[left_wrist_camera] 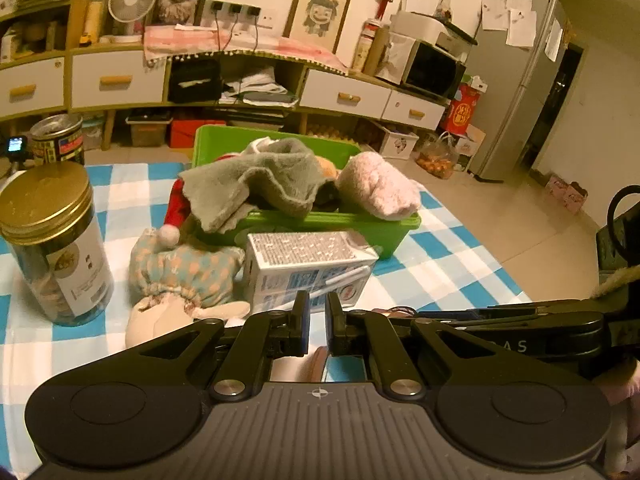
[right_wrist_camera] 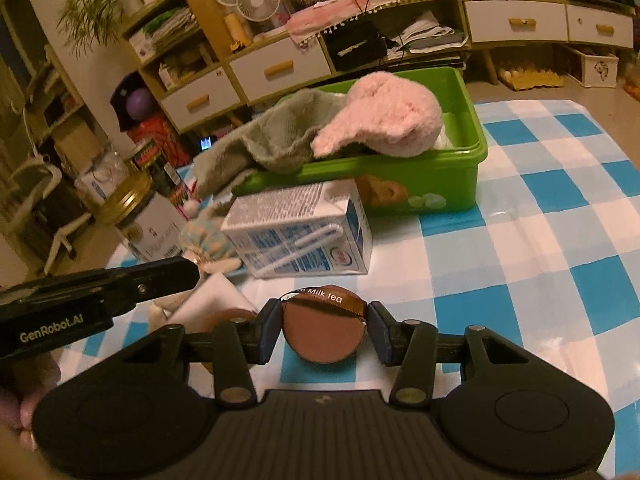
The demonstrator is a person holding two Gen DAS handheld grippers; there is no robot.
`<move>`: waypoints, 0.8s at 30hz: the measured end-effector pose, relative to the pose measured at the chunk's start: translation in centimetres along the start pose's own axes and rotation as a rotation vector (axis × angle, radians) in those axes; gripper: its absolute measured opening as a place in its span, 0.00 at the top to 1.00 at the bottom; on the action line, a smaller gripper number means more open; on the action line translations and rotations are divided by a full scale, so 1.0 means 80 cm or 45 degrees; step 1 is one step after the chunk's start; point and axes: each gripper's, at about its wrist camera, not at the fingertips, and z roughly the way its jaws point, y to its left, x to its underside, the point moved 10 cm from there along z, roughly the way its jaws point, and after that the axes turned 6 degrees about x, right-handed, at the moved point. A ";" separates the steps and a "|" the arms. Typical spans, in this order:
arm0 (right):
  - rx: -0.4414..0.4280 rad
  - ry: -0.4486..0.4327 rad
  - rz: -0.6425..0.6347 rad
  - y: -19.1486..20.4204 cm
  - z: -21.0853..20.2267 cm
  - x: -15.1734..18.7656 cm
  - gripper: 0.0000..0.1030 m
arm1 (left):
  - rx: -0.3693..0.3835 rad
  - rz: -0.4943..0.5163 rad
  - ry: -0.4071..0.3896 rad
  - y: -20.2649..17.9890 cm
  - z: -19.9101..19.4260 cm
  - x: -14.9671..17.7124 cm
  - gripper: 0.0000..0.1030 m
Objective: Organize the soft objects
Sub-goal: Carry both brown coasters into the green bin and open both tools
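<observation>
My right gripper (right_wrist_camera: 324, 330) is shut on a round brown soft toy (right_wrist_camera: 324, 336) with a "Milk tea" ribbon, both pads pressing its sides just above the checked cloth. My left gripper (left_wrist_camera: 318, 312) is shut with nothing visible between its fingers, in front of a milk carton (left_wrist_camera: 308, 268). A green bin (left_wrist_camera: 332, 222) behind the carton holds a grey cloth (left_wrist_camera: 260, 180) and a pink plush (left_wrist_camera: 376, 184), seen again as the bin (right_wrist_camera: 440, 176) and pink plush (right_wrist_camera: 384, 116) in the right wrist view. A doll in a dotted dress (left_wrist_camera: 180, 272) lies left of the carton.
A gold-lidded jar (left_wrist_camera: 52, 240) and a dark can (left_wrist_camera: 58, 140) stand at the table's left. The blue and white checked tablecloth (right_wrist_camera: 540, 220) spreads to the right of the bin. Behind the table run low drawers and shelves; a fridge (left_wrist_camera: 516, 80) stands far right.
</observation>
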 end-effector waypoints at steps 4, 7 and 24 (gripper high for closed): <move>-0.009 -0.020 0.010 -0.001 -0.009 -0.007 0.85 | 0.004 0.052 0.105 -0.006 0.011 0.014 0.92; -0.005 -0.018 0.014 -0.002 -0.009 -0.008 0.85 | -0.010 0.067 0.166 -0.003 0.022 0.032 0.87; -0.015 -0.024 -0.003 0.006 -0.012 -0.011 0.85 | -0.073 0.164 0.163 -0.012 0.022 0.035 0.99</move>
